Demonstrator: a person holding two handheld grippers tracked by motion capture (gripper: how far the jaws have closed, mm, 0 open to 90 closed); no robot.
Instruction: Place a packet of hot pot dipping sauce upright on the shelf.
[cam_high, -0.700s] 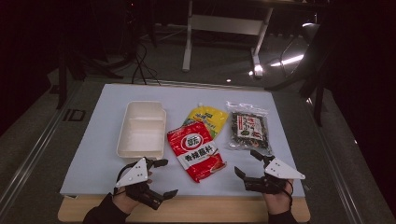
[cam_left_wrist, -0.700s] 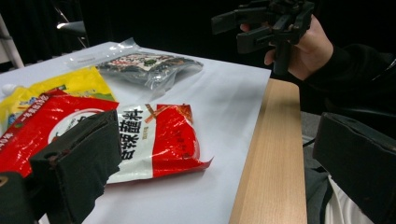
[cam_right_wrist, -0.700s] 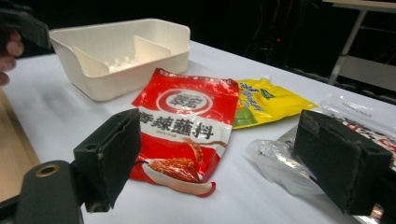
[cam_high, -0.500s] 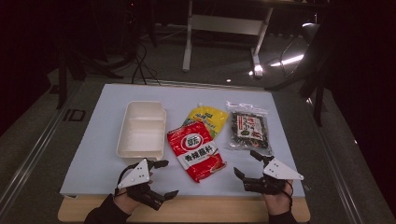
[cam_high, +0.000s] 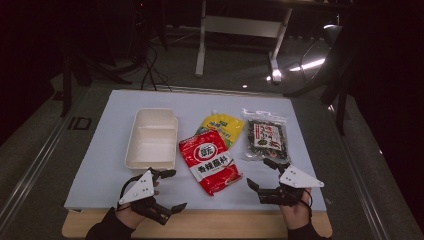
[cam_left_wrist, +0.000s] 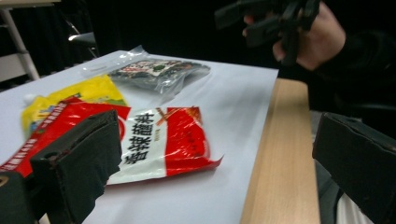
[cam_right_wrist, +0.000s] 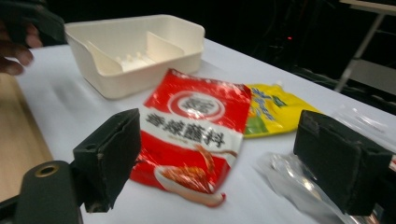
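A red snack packet lies flat on the white mat, partly over a yellow packet. To their right lies a clear bag of dark seaweed, and to their left a white divided tray. My left gripper hovers open near the front edge, left of the red packet. My right gripper is open just right of that packet and holds nothing. The left gripper has empty jaws, and so has the right gripper.
The mat ends at a wooden table edge under both hands. The tray has two compartments with nothing in them. The yellow packet and the seaweed bag lie farther back. Dark floor and desk legs lie beyond the table.
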